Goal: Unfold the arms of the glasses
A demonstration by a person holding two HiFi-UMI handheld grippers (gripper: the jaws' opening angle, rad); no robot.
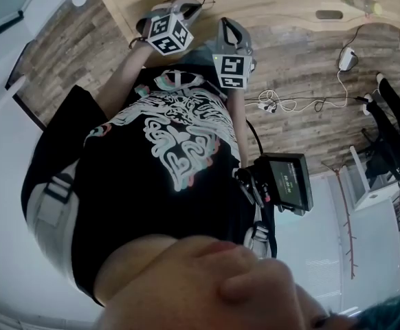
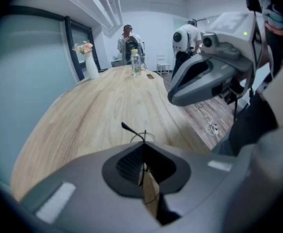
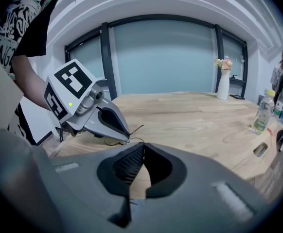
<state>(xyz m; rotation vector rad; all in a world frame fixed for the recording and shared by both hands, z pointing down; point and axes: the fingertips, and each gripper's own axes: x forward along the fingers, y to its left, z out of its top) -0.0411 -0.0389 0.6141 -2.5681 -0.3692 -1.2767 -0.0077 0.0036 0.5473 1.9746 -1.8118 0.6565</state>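
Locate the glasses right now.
In the left gripper view, the thin black wire-framed glasses are pinched in the left hand-held gripper, over the near edge of the light wooden table, with the right hand-held gripper close on the right.

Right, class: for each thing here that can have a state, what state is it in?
Left gripper: shut on the glasses.
Right gripper: shut, nothing between its jaws.
Glasses: held up by the left gripper, with one arm sticking out; the other arm can't be made out.
Bottle: standing upright.
Vase: standing upright, flowers in it.
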